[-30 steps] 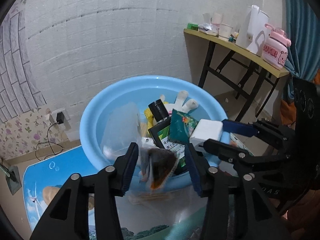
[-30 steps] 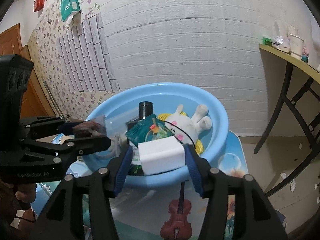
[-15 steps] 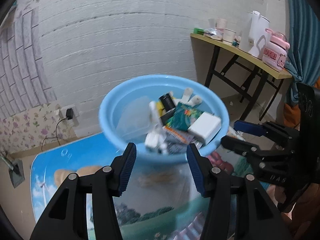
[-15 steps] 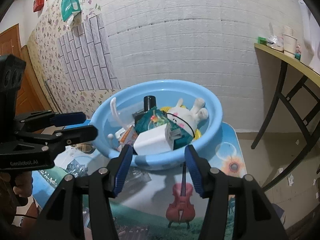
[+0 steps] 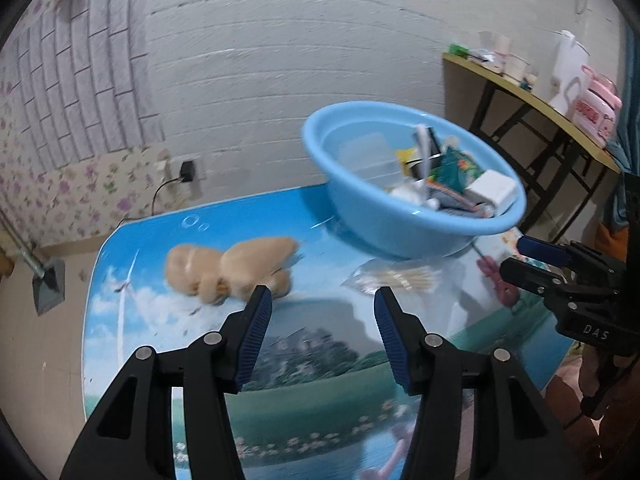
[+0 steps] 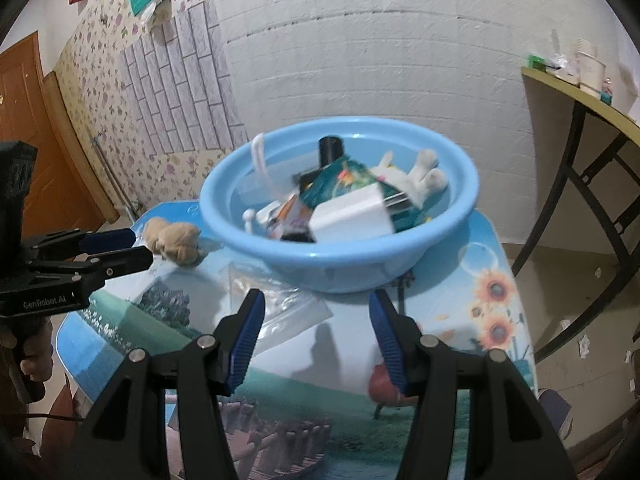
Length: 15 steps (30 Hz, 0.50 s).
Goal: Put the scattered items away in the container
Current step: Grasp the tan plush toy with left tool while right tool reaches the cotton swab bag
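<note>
The tan plush toy (image 5: 232,272) lies on the tabletop (image 5: 304,344), left of the blue basin (image 5: 404,224) and just beyond the left hand-held gripper (image 5: 322,308), whose empty jaws are opening. Centre them over its body before closing. The right hand-held gripper (image 6: 316,316) hangs spread, empty, near the clear bag (image 6: 280,316).

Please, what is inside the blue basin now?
In the blue basin: white box, green packet, black bottle, white plush rabbit, white curved piece. Whatever lies beneath this pile is covered.
</note>
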### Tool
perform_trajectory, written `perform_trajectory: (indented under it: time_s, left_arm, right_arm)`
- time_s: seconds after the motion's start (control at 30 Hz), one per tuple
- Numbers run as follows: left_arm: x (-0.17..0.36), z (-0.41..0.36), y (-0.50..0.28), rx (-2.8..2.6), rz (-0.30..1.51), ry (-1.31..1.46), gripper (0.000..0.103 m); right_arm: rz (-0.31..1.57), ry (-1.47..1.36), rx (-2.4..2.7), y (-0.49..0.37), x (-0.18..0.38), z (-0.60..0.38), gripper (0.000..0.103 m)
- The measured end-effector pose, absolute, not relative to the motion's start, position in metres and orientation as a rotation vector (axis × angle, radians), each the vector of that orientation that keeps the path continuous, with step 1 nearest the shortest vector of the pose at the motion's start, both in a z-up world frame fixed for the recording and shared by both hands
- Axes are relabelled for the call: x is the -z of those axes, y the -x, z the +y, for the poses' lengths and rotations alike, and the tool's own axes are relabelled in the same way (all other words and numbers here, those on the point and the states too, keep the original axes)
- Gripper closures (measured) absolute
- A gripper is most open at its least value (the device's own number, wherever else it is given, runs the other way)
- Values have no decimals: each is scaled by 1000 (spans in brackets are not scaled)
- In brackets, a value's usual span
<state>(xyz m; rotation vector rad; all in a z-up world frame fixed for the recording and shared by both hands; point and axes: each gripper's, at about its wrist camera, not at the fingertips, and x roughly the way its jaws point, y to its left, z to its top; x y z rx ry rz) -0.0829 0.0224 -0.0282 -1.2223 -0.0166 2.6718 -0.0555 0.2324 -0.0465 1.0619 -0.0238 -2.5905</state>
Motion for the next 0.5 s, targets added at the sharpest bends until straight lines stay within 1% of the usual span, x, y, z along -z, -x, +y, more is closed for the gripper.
perform_trajectory:
  time_s: [0.07,0.1,0.17,0.23,0.33,0.4,0.47,0.5]
  left_arm:
    - [31,12,82,-2692,-22,1230,41]
    - [32,10,83,-2703,-24,1233,39]
    - [35,3,85,-2723,-34,1245,30]
    - [37,-7,88,-2747,-57,1257,27]
    - [41,-20,93,-2764,-97,1268,27]
    - [44,-26,97,-2777,-99,1279,25]
    - [49,-32,102,-2789,-96,1297,20]
    - [52,-36,105,-2791,-97,1309,20]
  right_arm:
    - [-30,-1077,2584,57,50,227,49]
    - [-36,-1086,2579,58,51,226,49]
    - [-43,-1109,2568,59,55,221,49]
    - [-40,-1131,2556,61,59,216,48]
    - [-28,-1155,2539,64,64,208,47]
    - [-18,-1169,2528,66,67,203,47]
    - [-9,-1188,2521,69,71,200,47]
    - [-5,-1196,2520,71,73,198,47]
